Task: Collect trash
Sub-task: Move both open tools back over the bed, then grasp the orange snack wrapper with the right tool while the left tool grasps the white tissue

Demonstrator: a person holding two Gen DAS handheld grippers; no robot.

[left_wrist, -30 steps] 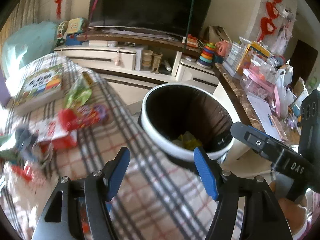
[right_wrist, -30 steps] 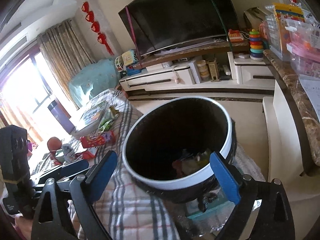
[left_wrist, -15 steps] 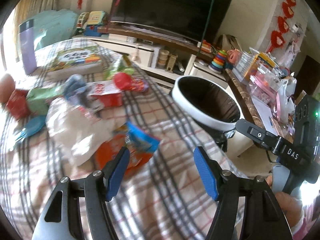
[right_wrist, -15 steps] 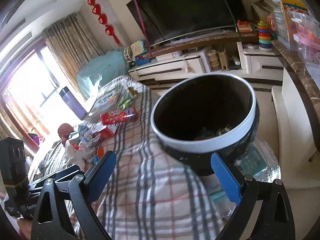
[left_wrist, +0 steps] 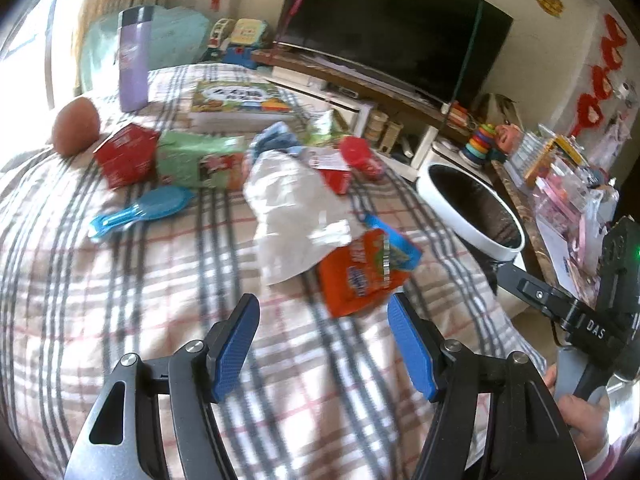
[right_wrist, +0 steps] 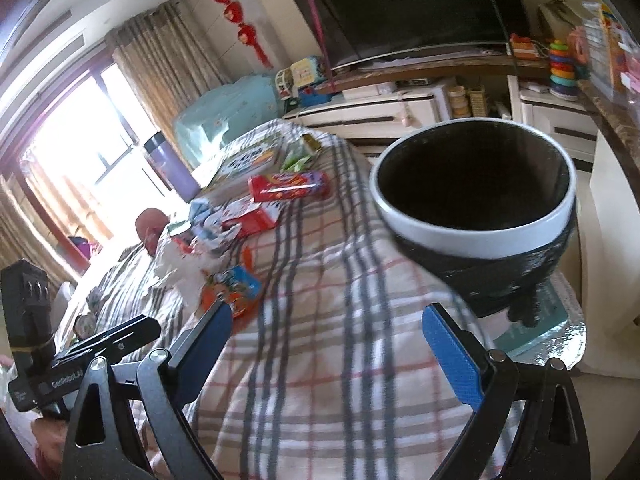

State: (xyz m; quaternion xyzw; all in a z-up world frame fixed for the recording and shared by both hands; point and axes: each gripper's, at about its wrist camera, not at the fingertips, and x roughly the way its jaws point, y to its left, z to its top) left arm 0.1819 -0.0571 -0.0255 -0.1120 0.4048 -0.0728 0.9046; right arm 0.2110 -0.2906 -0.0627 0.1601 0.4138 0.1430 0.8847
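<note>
Swinging away from the bin since a second ago, the left gripper (left_wrist: 323,334) now faces the litter on the plaid cloth (left_wrist: 132,280), its blue pads spread wide with nothing between them. Just ahead of it lies an orange snack packet (left_wrist: 358,276) with a blue corner, partly tucked under a crumpled white plastic bag (left_wrist: 294,216). Farther back sit a red carton (left_wrist: 126,156), a green packet (left_wrist: 200,160) touching it, a blue hairbrush (left_wrist: 140,210), a picture book (left_wrist: 240,104), a purple bottle (left_wrist: 133,60) standing upright and a brown ball (left_wrist: 76,126). The white-rimmed trash bin (left_wrist: 472,212) stands off the cloth's right edge, near the TV cabinet. The right gripper (right_wrist: 338,334) hangs over the cloth beside the trash bin (right_wrist: 476,220), which has slid right and now shows only a dark interior; its fingers are also wide apart and empty. From that side a red sweet box (right_wrist: 288,187) lies near the cloth's far end, and the orange packet (right_wrist: 232,292) sits just beyond the left finger.
</note>
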